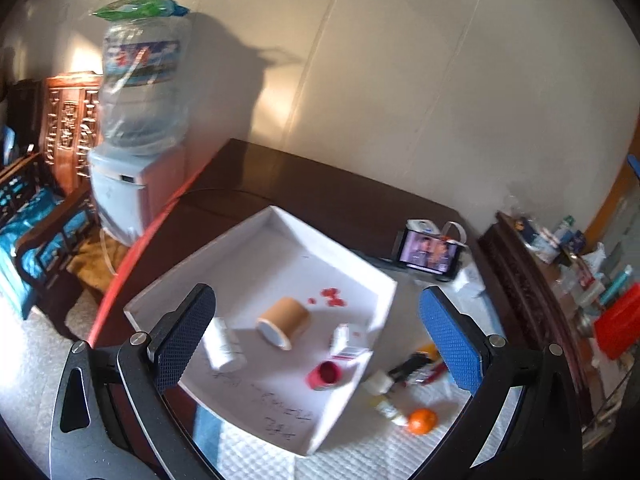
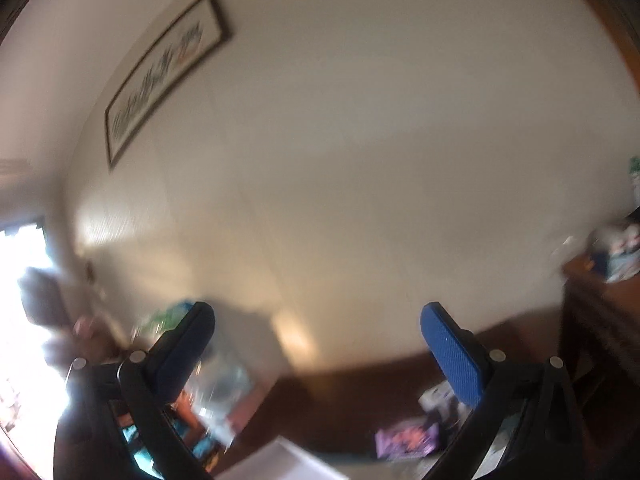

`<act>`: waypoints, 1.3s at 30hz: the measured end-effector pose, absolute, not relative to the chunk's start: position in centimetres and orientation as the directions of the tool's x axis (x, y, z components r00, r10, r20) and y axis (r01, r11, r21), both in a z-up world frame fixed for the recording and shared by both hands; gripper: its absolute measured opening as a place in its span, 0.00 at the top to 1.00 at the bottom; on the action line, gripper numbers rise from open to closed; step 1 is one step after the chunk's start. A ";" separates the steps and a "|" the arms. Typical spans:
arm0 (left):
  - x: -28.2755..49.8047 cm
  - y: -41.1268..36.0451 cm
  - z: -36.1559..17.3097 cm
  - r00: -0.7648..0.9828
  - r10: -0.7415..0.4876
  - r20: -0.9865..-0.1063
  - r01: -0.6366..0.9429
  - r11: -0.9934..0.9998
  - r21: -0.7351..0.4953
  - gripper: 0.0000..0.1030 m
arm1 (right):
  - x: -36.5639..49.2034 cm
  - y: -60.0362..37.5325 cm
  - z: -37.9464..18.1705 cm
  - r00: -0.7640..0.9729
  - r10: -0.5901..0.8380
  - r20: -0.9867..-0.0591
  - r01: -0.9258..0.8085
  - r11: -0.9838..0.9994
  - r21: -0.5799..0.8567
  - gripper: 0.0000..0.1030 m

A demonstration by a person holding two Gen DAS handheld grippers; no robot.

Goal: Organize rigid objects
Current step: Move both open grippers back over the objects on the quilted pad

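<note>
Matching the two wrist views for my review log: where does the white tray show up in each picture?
Left wrist: white tray fills the lower centre, between the open left gripper fingers.
Right wrist: only a blurred white corner at the bottom edge, probably the tray.
Shared landmark: the phone with a lit screen.

A white tray [image 1: 280, 236] holds a brown tube [image 1: 285, 322] on its side, a white bottle [image 1: 221, 346] lying flat, a small box [image 1: 347, 342] and a red cap [image 1: 325, 375]. Just right of it lie an orange [image 1: 422, 421], a small bottle [image 1: 389, 410] and a black item [image 1: 408, 364].
</note>
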State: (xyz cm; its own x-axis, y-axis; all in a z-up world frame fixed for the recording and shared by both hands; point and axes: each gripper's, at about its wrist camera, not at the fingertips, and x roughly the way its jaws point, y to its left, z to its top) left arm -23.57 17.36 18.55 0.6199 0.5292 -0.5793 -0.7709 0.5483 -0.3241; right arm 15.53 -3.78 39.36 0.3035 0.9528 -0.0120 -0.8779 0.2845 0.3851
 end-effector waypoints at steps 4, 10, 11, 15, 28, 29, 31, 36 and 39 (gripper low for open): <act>-21.7 16.1 18.2 0.637 0.494 -0.591 -0.742 0.601 -0.298 0.00 | 15.8 -6.6 39.1 0.338 0.941 0.025 -0.863 0.299 0.408 0.00; -20.5 14.4 15.9 0.658 0.404 -0.636 -0.694 0.653 -0.303 0.00 | 15.9 -6.4 34.0 0.319 0.941 -0.113 -0.850 0.337 0.406 0.00; -20.4 14.1 15.5 0.666 0.387 -0.638 -0.683 0.659 -0.314 0.00 | 16.1 -5.8 32.3 0.308 0.937 -0.162 -0.839 0.348 0.418 0.00; -19.4 13.4 14.0 0.663 0.333 -0.671 -0.662 0.680 -0.316 0.00 | 17.0 -3.3 27.2 0.235 0.910 -0.343 -0.810 0.378 0.448 0.00; -17.9 11.6 13.1 0.659 0.287 -0.695 -0.620 0.731 -0.286 0.00 | 17.6 -2.9 24.0 0.192 0.879 -0.437 -0.777 0.408 0.479 0.00; -17.8 11.5 13.1 0.659 0.283 -0.697 -0.617 0.733 -0.286 0.00 | 17.6 -2.9 23.9 0.187 0.877 -0.442 -0.774 0.409 0.483 0.00; -17.6 11.4 12.9 0.658 0.274 -0.701 -0.611 0.739 -0.285 0.00 | 17.8 -2.8 23.5 0.178 0.874 -0.452 -0.768 0.411 0.491 0.00; -17.0 10.9 12.6 0.649 0.251 -0.718 -0.595 0.756 -0.274 0.00 | 17.7 -2.4 22.5 0.151 0.863 -0.482 -0.758 0.414 0.504 0.00; -16.5 10.7 11.9 0.634 0.219 -0.742 -0.580 0.769 -0.269 0.00 | 17.3 -1.6 21.5 0.125 0.843 -0.523 -0.774 0.412 0.480 0.00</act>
